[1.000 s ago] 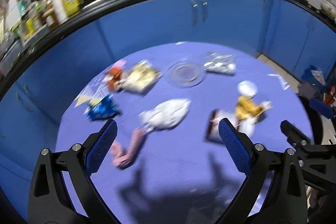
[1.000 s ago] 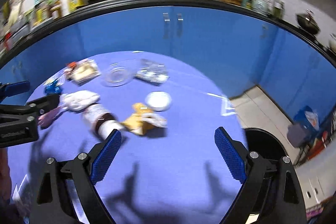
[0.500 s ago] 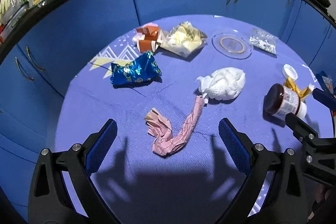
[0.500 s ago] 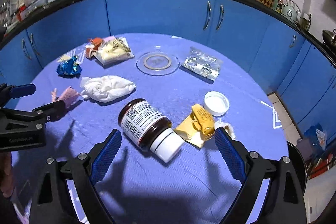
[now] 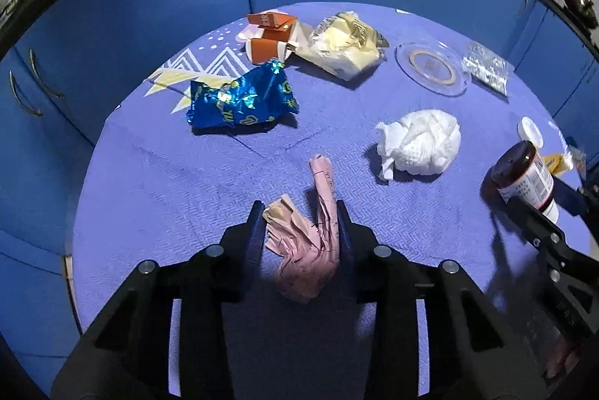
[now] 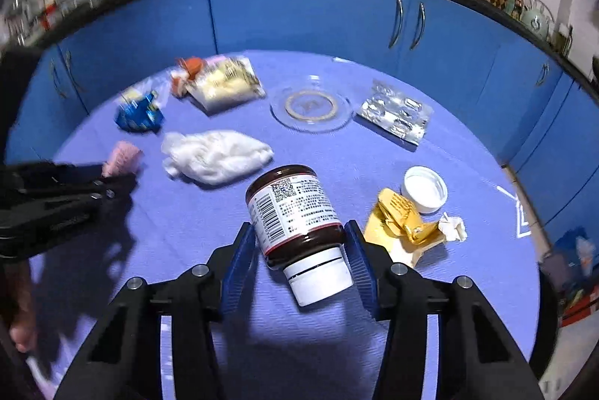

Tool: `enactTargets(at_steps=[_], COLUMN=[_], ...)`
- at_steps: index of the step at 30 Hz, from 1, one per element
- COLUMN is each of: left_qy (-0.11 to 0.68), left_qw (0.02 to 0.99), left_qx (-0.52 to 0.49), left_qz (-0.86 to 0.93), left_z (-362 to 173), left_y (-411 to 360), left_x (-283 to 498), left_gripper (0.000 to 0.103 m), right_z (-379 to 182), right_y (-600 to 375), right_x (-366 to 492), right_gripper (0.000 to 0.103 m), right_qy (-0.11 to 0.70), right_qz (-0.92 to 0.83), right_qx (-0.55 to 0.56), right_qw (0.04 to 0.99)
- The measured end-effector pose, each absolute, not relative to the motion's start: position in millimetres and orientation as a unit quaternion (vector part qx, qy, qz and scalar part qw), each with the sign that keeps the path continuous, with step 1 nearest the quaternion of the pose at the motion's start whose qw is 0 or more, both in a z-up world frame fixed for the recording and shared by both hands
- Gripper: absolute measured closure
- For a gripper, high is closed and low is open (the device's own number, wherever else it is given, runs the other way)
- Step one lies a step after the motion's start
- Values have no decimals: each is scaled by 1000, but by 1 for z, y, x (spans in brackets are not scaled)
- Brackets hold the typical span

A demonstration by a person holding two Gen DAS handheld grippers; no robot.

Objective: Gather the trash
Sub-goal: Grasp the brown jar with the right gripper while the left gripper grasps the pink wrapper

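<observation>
On the round purple table (image 5: 168, 194) my left gripper (image 5: 299, 212) is shut on a crumpled pink paper (image 5: 303, 250), with both pads pressed into its folds. One twisted end of the paper sticks out past the fingertips. In the right wrist view a brown jar (image 6: 295, 209) with a white cap lies on its side between the pads of my right gripper (image 6: 298, 227). Those jaws are closing and both pads touch the jar's sides. The left wrist view also shows the jar (image 5: 524, 175) at the far right.
Other litter lies farther back: a blue foil wrapper (image 5: 239, 100), a white tissue wad (image 5: 423, 141), an orange carton (image 5: 271, 40), a pale snack bag (image 5: 344, 44), a glass dish (image 5: 430, 66), a blister pack (image 6: 395, 115), a white lid (image 6: 425, 188) and a yellow wrapper (image 6: 400, 224). Blue cabinets ring the table.
Both grippers came down to the table from wide open. The left jaws closed on the pink paper. The right jaws narrowed onto the brown jar.
</observation>
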State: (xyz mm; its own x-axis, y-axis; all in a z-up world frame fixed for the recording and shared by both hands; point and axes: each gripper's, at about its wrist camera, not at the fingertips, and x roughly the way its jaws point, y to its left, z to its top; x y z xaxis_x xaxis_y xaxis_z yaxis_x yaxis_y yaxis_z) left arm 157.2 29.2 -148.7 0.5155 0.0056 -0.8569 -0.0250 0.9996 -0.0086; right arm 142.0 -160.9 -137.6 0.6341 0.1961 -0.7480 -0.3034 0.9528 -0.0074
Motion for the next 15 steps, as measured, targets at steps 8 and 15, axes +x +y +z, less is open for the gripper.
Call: enactTargets(at_steps=[8,15], left_qy=[463,436], left_qw=[886,898], left_qx=[-15,9], left_qz=[-13,-55], left_z=[-118,-92], left_y=[11,-41], left_x=[149,148], left_gripper=[70,70], right_z=[-106,-96], right_y=[-182,-225], right_x=[133,124], right_gripper=[55,55], right_qy=[372,366], right_qz=[116,86], right_qx=[-57,-32], right_qw=[919,926])
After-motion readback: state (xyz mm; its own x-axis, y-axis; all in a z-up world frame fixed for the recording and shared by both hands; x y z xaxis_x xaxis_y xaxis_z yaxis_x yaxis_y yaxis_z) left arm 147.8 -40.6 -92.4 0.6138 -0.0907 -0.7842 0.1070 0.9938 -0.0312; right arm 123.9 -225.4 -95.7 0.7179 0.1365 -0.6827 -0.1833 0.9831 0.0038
